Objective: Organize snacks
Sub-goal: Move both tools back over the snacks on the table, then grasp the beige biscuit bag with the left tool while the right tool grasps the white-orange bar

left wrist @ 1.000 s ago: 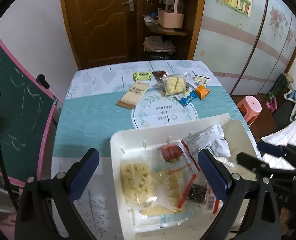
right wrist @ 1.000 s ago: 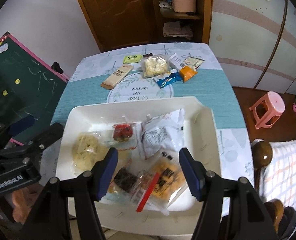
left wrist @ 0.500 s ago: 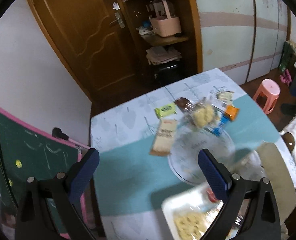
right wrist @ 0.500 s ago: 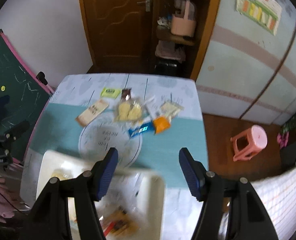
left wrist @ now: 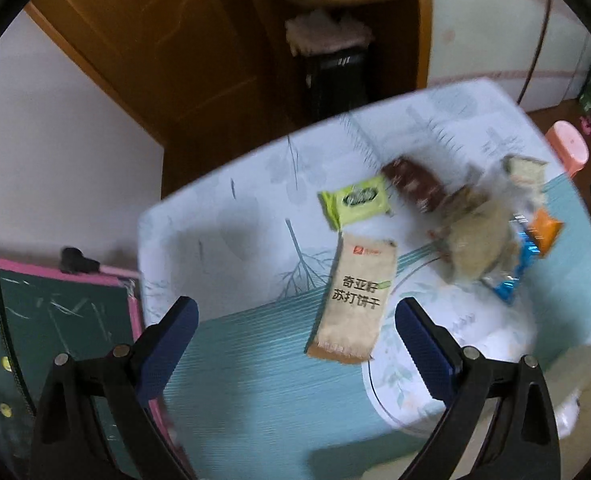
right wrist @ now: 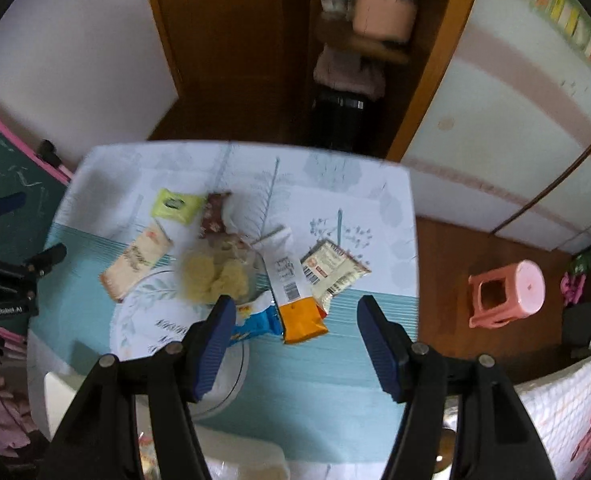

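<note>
Several snack packets lie on the table's far half. In the left wrist view a tan cracker packet (left wrist: 353, 294) lies just ahead of my open, empty left gripper (left wrist: 295, 344), with a green packet (left wrist: 357, 200) and a brown packet (left wrist: 413, 184) beyond it. In the right wrist view my open, empty right gripper (right wrist: 295, 340) hovers above an orange-and-white packet (right wrist: 295, 300), a blue packet (right wrist: 257, 320) and a clear bag of yellow snacks (right wrist: 215, 276). The white tray (right wrist: 247, 462) shows at the bottom edge.
The table (left wrist: 255, 380) has a teal and white cloth. A green chalkboard (left wrist: 55, 340) stands at its left. A pink stool (right wrist: 507, 294) stands on the floor to the right. A wooden door and shelf (right wrist: 355, 48) are behind the table.
Both grippers have moved away from over the white tray, forward toward the loose snack packets at the far side of the table. Both stayed open.
</note>
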Available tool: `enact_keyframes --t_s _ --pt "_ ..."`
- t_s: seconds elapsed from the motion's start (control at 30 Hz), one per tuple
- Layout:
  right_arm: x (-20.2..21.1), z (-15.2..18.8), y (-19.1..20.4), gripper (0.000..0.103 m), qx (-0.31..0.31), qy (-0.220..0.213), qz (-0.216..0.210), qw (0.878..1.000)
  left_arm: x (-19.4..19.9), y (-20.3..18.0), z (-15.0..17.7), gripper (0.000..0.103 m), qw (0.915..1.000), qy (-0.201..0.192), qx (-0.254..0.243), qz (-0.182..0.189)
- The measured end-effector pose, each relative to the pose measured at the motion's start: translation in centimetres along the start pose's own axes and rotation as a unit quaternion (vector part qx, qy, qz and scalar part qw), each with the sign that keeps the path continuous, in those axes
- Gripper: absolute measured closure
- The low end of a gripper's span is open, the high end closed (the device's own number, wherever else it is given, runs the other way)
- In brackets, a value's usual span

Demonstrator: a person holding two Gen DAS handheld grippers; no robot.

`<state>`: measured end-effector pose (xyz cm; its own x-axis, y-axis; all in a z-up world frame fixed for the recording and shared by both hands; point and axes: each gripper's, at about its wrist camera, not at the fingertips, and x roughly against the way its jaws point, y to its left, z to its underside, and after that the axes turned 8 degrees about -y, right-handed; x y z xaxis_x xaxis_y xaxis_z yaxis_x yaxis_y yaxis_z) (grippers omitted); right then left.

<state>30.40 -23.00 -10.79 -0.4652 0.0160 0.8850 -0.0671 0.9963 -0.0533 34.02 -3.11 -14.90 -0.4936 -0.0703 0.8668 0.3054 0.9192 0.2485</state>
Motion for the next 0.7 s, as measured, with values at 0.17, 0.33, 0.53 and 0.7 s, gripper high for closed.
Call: enact_keyframes --t_s 0.17,0.33,0.53,0.7 --pt "-6.3 0.5 -0.6 0.05 -0.029 0.048 -0.015 0.998 -5.4 -1.1 0.7 0.004 0.9982 0.038 0.026 0.038" --pt "-9.3 0.7 -0.8 0.052 -0.04 0.065 -0.02 0.997 -7.8 -1.9 1.1 0.004 0.9967 0.051 0.035 0.051" --pt "-11.8 1.1 -0.8 0.052 -0.052 0.081 -0.033 0.995 -10.2 -1.9 1.8 0.004 0.9935 0.077 0.052 0.066" --pt "-12.6 1.1 0.3 0.052 -0.03 0.073 -0.026 0.997 -11.3 -2.3 2.3 0.004 0.9929 0.088 0.048 0.064"
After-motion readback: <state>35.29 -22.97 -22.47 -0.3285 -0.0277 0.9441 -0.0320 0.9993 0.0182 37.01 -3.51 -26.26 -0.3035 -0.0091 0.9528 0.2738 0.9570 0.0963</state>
